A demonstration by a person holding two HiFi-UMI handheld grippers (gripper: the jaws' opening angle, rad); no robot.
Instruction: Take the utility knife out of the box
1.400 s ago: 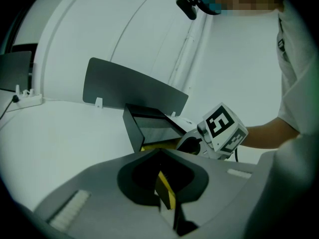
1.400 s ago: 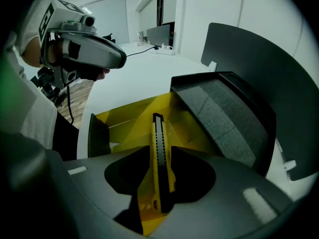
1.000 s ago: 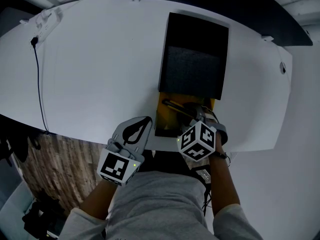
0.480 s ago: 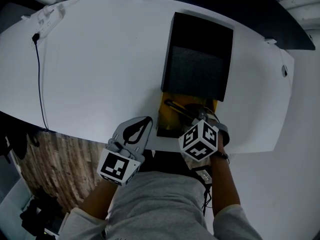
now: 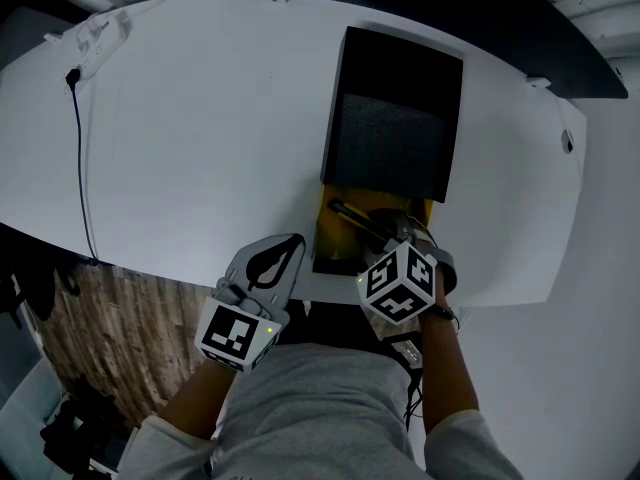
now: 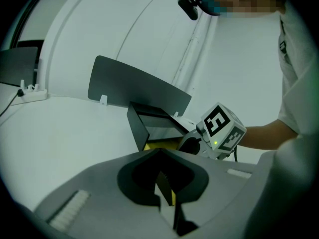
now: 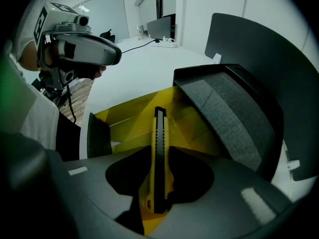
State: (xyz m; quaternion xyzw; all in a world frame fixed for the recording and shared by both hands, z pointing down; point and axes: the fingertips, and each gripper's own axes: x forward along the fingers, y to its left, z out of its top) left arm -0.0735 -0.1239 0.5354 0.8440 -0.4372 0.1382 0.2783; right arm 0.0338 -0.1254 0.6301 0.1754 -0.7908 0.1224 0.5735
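An open box (image 5: 335,230) with a yellow inside and a black foam-lined lid (image 5: 395,118) sits at the near edge of the white table (image 5: 200,138). The yellow-and-black utility knife (image 7: 159,133) lies lengthwise in the box (image 7: 124,118). My right gripper (image 7: 159,163) points steeply down into the box; its jaws have just been closing, and the knife's rear end sits between them, gripped. In the head view the knife (image 5: 350,215) shows just beyond the right gripper (image 5: 388,233). My left gripper (image 5: 295,240) rests shut and empty at the table edge, left of the box (image 6: 149,128).
A black cable (image 5: 78,148) runs down the table's left side from a white power strip (image 5: 95,33). A dark partition (image 6: 134,83) stands behind the box. Wooden floor (image 5: 110,318) shows below the table's near edge.
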